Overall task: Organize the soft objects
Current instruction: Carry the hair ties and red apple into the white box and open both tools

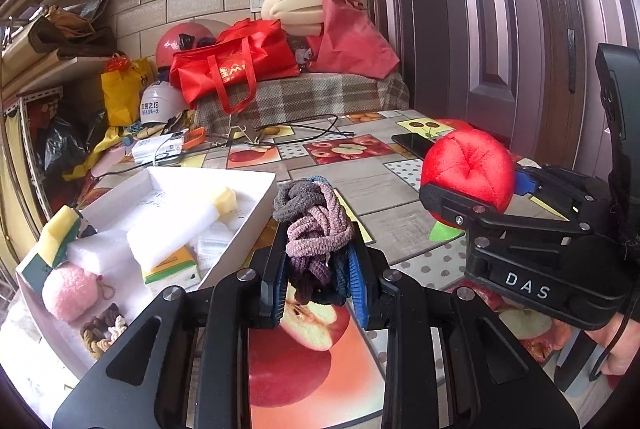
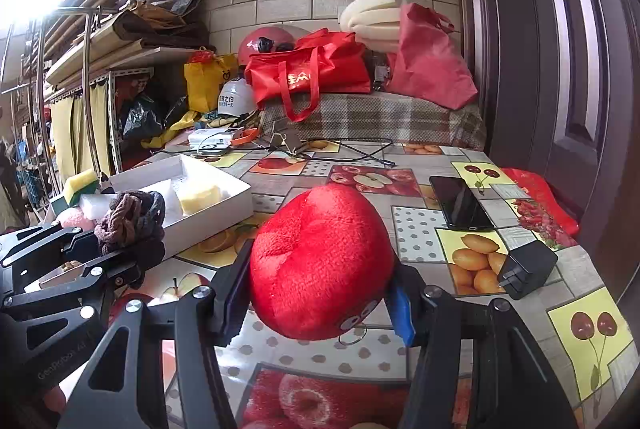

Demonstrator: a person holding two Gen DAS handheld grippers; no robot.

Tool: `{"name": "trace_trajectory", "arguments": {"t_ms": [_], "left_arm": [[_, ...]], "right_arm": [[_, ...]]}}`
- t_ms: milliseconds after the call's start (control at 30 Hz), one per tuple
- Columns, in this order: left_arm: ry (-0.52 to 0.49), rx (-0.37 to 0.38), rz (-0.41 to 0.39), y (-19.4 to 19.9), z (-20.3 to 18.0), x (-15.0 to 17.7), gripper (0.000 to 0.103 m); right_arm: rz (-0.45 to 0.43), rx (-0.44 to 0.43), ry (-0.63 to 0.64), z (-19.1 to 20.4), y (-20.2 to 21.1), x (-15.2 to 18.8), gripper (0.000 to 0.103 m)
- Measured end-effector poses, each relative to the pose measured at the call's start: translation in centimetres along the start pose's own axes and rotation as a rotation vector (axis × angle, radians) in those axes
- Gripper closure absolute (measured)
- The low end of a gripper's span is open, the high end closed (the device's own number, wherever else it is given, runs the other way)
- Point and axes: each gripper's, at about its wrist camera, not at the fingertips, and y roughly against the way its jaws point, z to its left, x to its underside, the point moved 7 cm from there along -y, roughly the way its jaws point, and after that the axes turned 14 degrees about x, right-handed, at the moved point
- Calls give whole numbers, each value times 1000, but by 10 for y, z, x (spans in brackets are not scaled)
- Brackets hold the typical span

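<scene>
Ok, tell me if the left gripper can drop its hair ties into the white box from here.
Probably yes: the left gripper, shut on the hair ties, sits just beside the white box, with nothing between them.

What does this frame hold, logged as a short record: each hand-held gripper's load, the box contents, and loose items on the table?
left hand-held gripper: shut on bundle of hair ties
right hand-held gripper: shut on red plush apple
white box: foam blocks, sponges, pink pompom, scrunchies
table: smartphone, black charger
</scene>
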Motion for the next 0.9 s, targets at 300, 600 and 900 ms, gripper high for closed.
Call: {"name": "trace_trajectory", "arguments": {"t_ms": [300, 600, 900], "left_arm": [[100, -138, -39, 47, 71, 15, 77], [257, -296, -71, 86, 177, 32, 77], [197, -241, 21, 58, 179, 29, 77]], "right_arm": [[-18, -97, 84, 68, 11, -2, 45], [-8, -173, 84, 118, -4, -11, 45], [57, -287, 175, 178, -23, -12, 45]]}}
